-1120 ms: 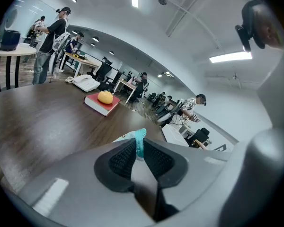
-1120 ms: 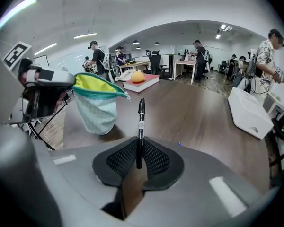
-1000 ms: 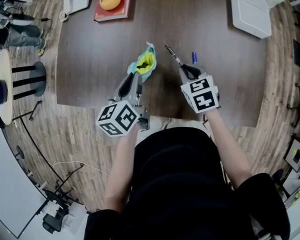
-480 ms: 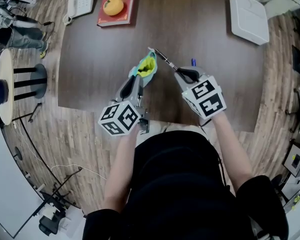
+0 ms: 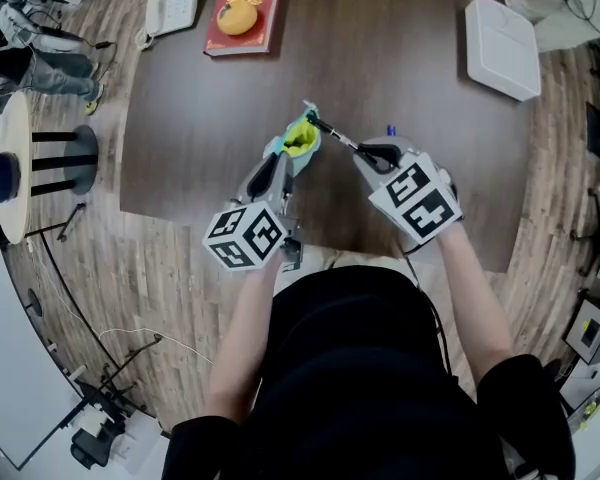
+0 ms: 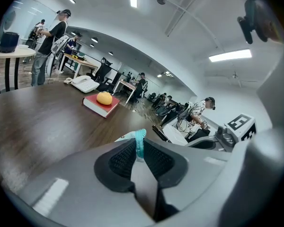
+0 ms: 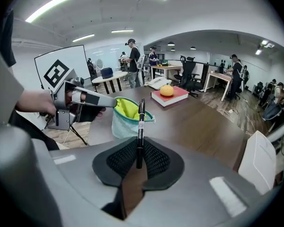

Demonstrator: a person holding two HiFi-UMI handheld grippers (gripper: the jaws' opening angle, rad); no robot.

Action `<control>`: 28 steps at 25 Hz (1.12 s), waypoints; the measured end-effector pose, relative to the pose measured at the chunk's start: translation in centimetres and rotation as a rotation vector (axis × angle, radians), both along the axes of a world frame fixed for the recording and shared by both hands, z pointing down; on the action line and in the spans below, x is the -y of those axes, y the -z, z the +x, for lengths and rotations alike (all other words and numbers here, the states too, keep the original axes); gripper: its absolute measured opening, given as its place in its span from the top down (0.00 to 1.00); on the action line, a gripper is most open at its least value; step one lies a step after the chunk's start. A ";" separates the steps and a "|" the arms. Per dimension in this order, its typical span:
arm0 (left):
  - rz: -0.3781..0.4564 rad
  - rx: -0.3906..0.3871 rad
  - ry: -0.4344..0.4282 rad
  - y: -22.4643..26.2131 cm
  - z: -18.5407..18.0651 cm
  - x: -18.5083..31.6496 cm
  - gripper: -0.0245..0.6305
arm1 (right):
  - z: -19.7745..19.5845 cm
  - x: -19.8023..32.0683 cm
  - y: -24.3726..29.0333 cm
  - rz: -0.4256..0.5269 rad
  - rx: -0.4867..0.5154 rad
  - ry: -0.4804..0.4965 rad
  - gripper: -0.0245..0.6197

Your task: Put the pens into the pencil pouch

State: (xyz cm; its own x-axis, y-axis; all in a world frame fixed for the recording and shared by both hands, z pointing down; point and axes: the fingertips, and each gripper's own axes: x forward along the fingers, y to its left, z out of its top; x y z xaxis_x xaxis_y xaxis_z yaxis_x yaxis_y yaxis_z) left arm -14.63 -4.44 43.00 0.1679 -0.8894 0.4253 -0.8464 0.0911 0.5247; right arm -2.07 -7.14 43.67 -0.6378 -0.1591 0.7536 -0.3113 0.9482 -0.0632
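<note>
The left gripper (image 5: 280, 165) has its jaws clenched on the teal zip rim of the pencil pouch (image 5: 300, 138). The pouch stands mouth up on the dark worktop (image 5: 410, 78), about midway between the left and right edges and nearer the near edge, and its yellow lining shows. The right gripper (image 7: 138, 159) grasps a black pen (image 7: 140, 126) by its lower end, jaws tight on the barrel. The pen slants toward the pouch, its free tip right at the open mouth; I can't tell if it is inside. A blue pen (image 5: 390, 129) lies on the worktop just beside the right gripper. A red book (image 5: 242, 18) sits at the far left corner and a white box (image 5: 502, 33) at the far right corner.
</note>
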 end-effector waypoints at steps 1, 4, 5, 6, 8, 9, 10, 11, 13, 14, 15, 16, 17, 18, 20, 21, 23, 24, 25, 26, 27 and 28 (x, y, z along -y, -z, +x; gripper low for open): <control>0.000 0.000 0.001 0.0 0.0 0.0 0.89 | 0.0 -0.1 0.0 0.000 -0.009 0.014 0.89; 0.000 0.000 0.002 0.0 0.0 -0.1 0.89 | 0.0 -0.4 -0.1 0.004 -0.040 0.055 0.89; -0.001 0.000 0.002 0.0 0.0 -0.1 0.89 | -0.1 -0.4 -0.1 0.007 -0.050 0.066 0.89; -0.001 0.000 0.002 -0.1 0.0 -0.1 0.89 | -0.1 -0.4 -0.2 0.010 -0.059 0.078 0.89; -0.003 -0.001 0.001 -0.1 0.0 -0.2 0.89 | -0.3 -0.4 -0.3 0.023 -0.079 0.102 0.89; -0.003 -0.002 0.001 -0.1 0.0 -0.3 0.89 | -0.3 -0.4 -0.4 0.035 -0.091 0.116 0.89; -0.004 -0.003 0.001 -0.1 0.1 -0.3 0.89 | -0.3 -0.5 -0.4 0.050 -0.108 0.134 0.89; -0.004 -0.004 0.002 -0.1 0.1 -0.3 0.89 | -0.3 -0.5 -0.5 0.066 -0.127 0.154 0.89; -0.002 -0.006 0.003 0.0 0.2 -0.4 0.89 | -0.3 -0.7 -0.7 0.091 -0.166 0.198 0.89; -0.001 -0.007 0.003 0.0 0.2 -0.4 0.89 | -0.3 -0.8 -0.8 0.099 -0.181 0.219 0.89; -0.001 -0.007 0.003 0.0 0.2 -0.4 0.89 | -0.3 -0.9 -0.8 0.106 -0.195 0.237 0.89; 0.000 -0.007 0.003 0.0 0.2 -0.4 0.89 | -0.4 -1.0 -0.8 0.113 -0.206 0.252 0.89; 0.000 -0.007 0.002 0.1 0.3 -0.5 0.89 | -0.3 -1.0 -0.9 0.120 -0.219 0.264 0.89; 0.000 -0.008 0.001 0.0 0.3 -0.5 0.89 | -0.3 -1.0 -0.9 0.127 -0.233 0.275 0.89; -0.001 -0.010 -0.002 -0.1 0.4 -0.5 0.89 | -0.3 -1.0 -1.0 0.138 -0.261 0.295 0.89; -0.001 -0.012 -0.003 -0.1 0.5 -0.6 0.89 | -0.3 -1.0 -1.1 0.140 -0.270 0.302 0.89; -0.002 -0.013 -0.006 -0.2 0.7 -0.7 0.89 | -0.4 -1.1 -1.2 0.141 -0.276 0.313 0.89; -0.002 -0.013 -0.007 -0.2 0.8 -0.7 0.89 | -0.5 -1.1 -1.2 0.143 -0.277 0.318 0.89; -0.002 -0.013 -0.009 -0.2 0.8 -0.8 0.89 | -0.5 -1.1 -1.3 0.145 -0.281 0.323 0.89; -0.002 -0.012 -0.010 -0.2 0.9 -0.8 0.89 | -0.5 -1.2 -1.3 0.145 -0.287 0.328 0.89; -0.002 -0.011 -0.012 -0.1 1.0 -0.9 0.89 | -0.4 -1.2 -1.4 0.142 -0.294 0.332 0.89; -0.002 -0.009 -0.014 -0.1 1.0 -0.9 0.89 | -0.4 -1.3 -1.4 0.137 -0.301 0.337 0.89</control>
